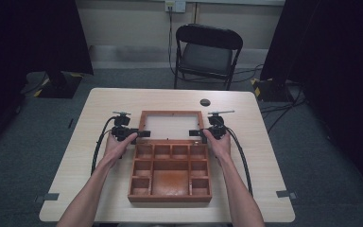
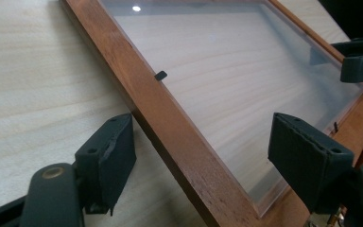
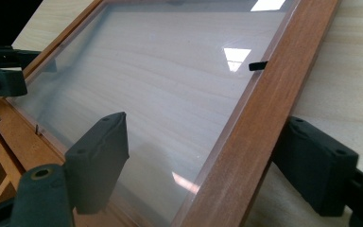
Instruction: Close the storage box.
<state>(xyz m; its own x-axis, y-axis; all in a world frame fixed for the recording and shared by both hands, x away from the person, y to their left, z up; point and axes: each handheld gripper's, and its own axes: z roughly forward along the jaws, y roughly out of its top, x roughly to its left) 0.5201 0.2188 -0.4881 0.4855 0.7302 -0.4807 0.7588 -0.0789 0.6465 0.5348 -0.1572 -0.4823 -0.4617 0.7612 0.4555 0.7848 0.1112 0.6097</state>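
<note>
While wooden box [image 1: 170, 177] sits open mid-tabletop, left gripper [image 2: 201, 156] and right gripper [image 3: 203, 161] straddle glass lid [image 1: 171, 126] side rails, jaws wide.

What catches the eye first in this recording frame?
A wooden compartment box lies open at the table's centre, its glass-paned lid folded back flat. The left tool and right tool each straddle a side rail of that lid, jaws open.

We see the compartmented box [image 1: 170, 177] on the table [image 1: 260, 189] nearest the person; its open lid [image 1: 171, 126] lies flat behind it; a gripper flanks each lid side; a chair [image 1: 207, 54] stands beyond the table.
</note>
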